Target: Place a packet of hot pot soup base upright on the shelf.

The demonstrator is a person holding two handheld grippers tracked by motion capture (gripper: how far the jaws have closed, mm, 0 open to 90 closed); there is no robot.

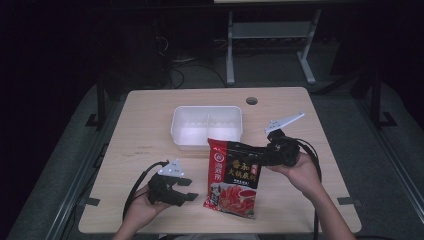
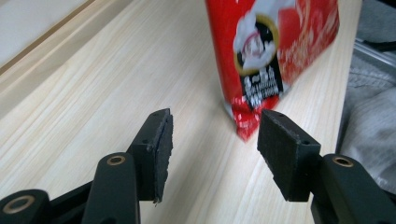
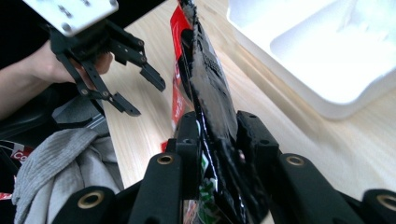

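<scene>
The right gripper [image 1: 260, 152] is clamping the top edge of a red and black sauce packet [image 1: 233, 177]. In the right gripper view, its two black jaws are pressing on the packet's upper part from both sides, with the crinkled black foil squeezed between the pads. The rest of the packet is running away ahead of the jaws, edge-on and tilted. In the high view, the packet is hanging down from the jaws toward the person, and its lower edge is sitting near the front of the wooden surface [image 1: 145, 120]. Whether that edge is touching the surface cannot be told.

The left gripper [image 1: 189, 190] is resting in the person's left hand [image 1: 142, 207], just beside the packet's lower corner. Its jaws are standing wide apart with nothing between them. In the left gripper view, the red bottom corner of the packet is sitting ahead of the jaws, slightly toward the right pad and clear of both pads.

A white divided tray [image 1: 207, 126] is lying on the surface beyond the right gripper's jaws, behind the packet's top edge. Some grey cloth [image 3: 60, 158] is showing off the surface's near edge, below the left gripper.
</scene>
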